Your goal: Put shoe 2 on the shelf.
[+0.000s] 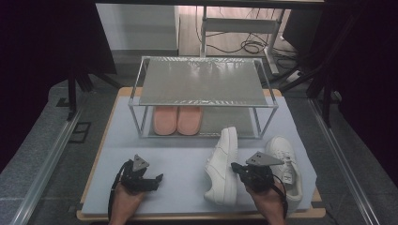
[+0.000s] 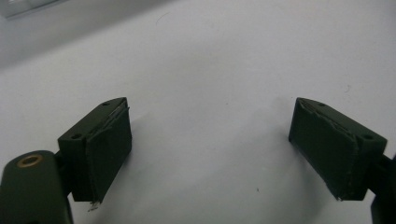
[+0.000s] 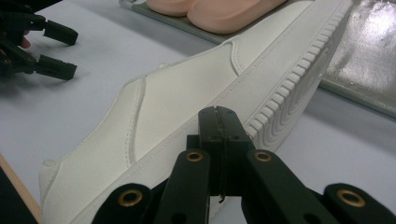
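A white sneaker lies tipped on its side on the pale mat, sole toward the right. A second white sneaker stands upright beside it. My right gripper is shut, its tips against the tipped sneaker's sole edge, in the gap between the two shoes. In the right gripper view the jaws meet with nothing visible between them. My left gripper rests open near the mat's front left, apart from the shoes. Its jaws stand wide over bare mat.
A two-tier metal shoe rack stands at the back of the mat, with a pair of pink slippers on its lower shelf. The mat covers a wooden table. Dark curtains and floor cables lie beyond.
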The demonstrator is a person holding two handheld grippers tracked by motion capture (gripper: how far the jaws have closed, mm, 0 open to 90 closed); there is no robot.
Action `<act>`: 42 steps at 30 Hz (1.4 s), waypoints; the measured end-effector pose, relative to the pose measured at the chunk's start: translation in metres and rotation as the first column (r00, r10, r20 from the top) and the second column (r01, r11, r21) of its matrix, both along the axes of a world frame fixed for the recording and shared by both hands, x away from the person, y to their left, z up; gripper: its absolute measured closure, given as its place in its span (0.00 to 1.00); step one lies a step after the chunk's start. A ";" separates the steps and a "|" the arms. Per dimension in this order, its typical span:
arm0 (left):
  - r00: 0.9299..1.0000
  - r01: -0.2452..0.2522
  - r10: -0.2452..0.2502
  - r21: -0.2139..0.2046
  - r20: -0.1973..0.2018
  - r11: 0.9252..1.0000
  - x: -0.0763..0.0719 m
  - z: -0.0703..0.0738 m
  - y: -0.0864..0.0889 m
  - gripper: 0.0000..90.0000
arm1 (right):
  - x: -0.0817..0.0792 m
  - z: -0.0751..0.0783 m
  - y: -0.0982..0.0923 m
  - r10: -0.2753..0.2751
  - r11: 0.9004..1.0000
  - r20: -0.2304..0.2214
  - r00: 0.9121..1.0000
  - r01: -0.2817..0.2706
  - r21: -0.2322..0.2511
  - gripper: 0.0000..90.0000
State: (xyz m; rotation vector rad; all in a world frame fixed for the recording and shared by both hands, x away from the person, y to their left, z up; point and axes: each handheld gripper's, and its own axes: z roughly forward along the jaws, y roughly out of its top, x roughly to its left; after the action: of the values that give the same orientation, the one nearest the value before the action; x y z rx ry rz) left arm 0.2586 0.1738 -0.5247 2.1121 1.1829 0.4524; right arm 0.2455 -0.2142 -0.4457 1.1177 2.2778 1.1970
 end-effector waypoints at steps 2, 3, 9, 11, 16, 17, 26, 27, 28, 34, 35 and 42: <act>1.000 0.000 0.000 0.000 0.000 1.000 0.000 0.000 0.000 0.15 | -0.001 0.000 -0.002 -0.005 1.000 -0.003 1.000 0.005 0.001 1.00; 1.000 0.000 0.000 0.000 0.000 1.000 0.000 0.000 0.000 0.15 | -0.002 0.000 -0.003 -0.008 1.000 -0.003 1.000 0.008 0.001 1.00; 1.000 0.000 0.000 0.000 0.001 1.000 0.000 0.000 0.000 0.15 | -0.005 0.000 -0.005 -0.030 0.999 0.007 1.000 0.030 -0.022 1.00; 1.000 0.000 0.000 0.001 0.000 1.000 0.000 0.000 0.000 0.15 | -0.006 0.001 -0.006 -0.041 0.999 0.008 0.999 0.041 -0.026 1.00; 1.000 -0.001 0.001 0.001 0.001 1.000 0.000 0.000 0.000 0.15 | -0.009 0.002 -0.012 -0.072 0.997 0.001 0.997 0.072 -0.027 1.00; 1.000 0.000 0.000 0.001 0.001 1.000 0.000 0.000 0.000 0.15 | -0.009 0.002 -0.013 -0.080 0.996 0.000 0.997 0.080 -0.026 1.00; 1.000 0.000 0.000 0.001 0.001 1.000 0.000 0.000 0.000 0.15 | -0.016 -0.001 -0.031 -0.171 0.982 -0.010 0.985 0.169 -0.081 1.00; 1.000 0.000 0.000 0.001 0.001 1.000 0.000 0.000 0.000 0.15 | -0.016 -0.002 -0.033 -0.180 0.980 -0.013 0.984 0.178 -0.088 1.00; 1.000 0.000 0.000 0.000 0.001 1.000 0.000 0.000 0.000 0.15 | -0.017 -0.003 -0.034 -0.191 0.977 -0.014 0.981 0.189 -0.096 1.00; 1.000 0.000 0.000 0.000 0.000 1.000 0.000 0.000 0.000 0.15 | -0.019 -0.006 -0.037 -0.228 0.966 -0.010 0.974 0.225 -0.128 1.00; 1.000 0.000 0.000 0.000 0.001 1.000 0.000 0.000 0.000 0.15 | -0.019 -0.006 -0.037 -0.231 0.965 -0.009 0.973 0.228 -0.130 1.00; 1.000 0.000 0.000 0.000 0.001 1.000 0.000 0.000 0.000 0.15 | -0.020 -0.006 -0.034 -0.258 0.953 -0.005 0.966 0.253 -0.167 1.00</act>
State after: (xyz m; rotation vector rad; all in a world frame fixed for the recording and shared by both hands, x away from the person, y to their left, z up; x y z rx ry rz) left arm 0.2586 0.1737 -0.5247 2.1118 1.1826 0.4536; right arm 0.2254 -0.2484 -0.4518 1.3220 2.1259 0.8813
